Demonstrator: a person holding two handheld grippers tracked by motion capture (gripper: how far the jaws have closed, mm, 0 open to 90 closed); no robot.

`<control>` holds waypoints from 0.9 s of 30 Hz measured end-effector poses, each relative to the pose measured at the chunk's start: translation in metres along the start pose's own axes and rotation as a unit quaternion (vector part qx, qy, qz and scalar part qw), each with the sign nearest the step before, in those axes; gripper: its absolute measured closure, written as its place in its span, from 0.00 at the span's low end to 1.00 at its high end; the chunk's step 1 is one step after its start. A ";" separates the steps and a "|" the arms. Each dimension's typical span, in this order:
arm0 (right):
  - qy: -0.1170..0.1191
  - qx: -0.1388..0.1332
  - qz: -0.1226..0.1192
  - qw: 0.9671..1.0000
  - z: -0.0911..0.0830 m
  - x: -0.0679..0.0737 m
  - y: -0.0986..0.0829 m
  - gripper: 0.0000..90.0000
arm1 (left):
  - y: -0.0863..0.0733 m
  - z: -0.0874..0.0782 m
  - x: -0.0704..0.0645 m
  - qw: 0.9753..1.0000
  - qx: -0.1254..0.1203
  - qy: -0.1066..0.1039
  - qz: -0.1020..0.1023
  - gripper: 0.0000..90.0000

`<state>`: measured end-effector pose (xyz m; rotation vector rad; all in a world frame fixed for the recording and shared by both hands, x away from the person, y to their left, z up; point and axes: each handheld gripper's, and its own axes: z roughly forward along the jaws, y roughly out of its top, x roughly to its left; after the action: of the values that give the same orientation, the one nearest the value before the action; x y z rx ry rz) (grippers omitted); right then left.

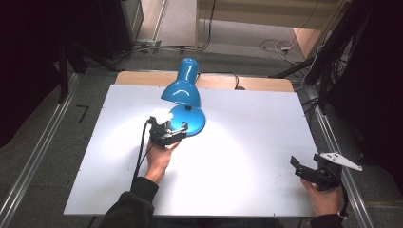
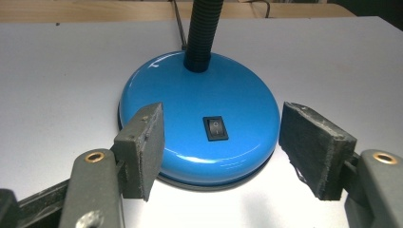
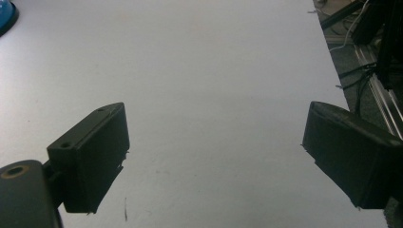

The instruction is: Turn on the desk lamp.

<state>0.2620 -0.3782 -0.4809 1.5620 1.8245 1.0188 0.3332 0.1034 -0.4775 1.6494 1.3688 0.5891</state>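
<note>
A blue desk lamp point(image 1: 183, 88) stands lit on the white table point(image 1: 247, 123), its shade bent down over its round base point(image 1: 192, 118). In the left gripper view the base point(image 2: 199, 118) shows a black rocker switch point(image 2: 215, 128) and a black flexible neck point(image 2: 202, 33). My left gripper point(image 1: 168, 124) is open just in front of the base, its jaws either side of the base's near edge without touching it. My right gripper point(image 1: 304, 167) rests open near the table's front right corner with nothing between its jaws.
The table's right edge point(image 3: 332, 71) drops to metal rails and cables on the floor. A wooden strip point(image 1: 142, 78) runs along the far edge. A bright pool of lamplight lies on the table point(image 1: 199, 156) near my left hand.
</note>
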 end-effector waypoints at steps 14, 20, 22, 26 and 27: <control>0.004 -0.006 0.009 1.000 -0.003 0.000 0.000 0.08 | -0.004 0.000 0.004 1.000 0.000 0.010 -0.003 0.35; 0.000 -0.002 0.003 1.000 -0.001 0.001 0.000 0.08 | -0.003 -0.002 0.006 1.000 -0.006 0.012 -0.006 0.35; 0.000 -0.001 0.001 1.000 -0.002 0.002 0.000 0.08 | -0.003 -0.002 0.006 1.000 -0.003 0.016 -0.002 0.35; 0.002 0.002 0.006 1.000 -0.002 0.002 -0.001 0.08 | -0.004 -0.003 0.007 1.000 -0.001 0.013 -0.005 0.34; 0.002 0.002 0.006 1.000 -0.001 0.002 -0.001 0.08 | -0.004 -0.004 0.007 1.000 -0.003 0.013 -0.006 0.34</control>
<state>0.2604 -0.3769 -0.4808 1.5769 1.8227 1.0248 0.3301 0.1112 -0.4799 1.6324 1.3947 0.6091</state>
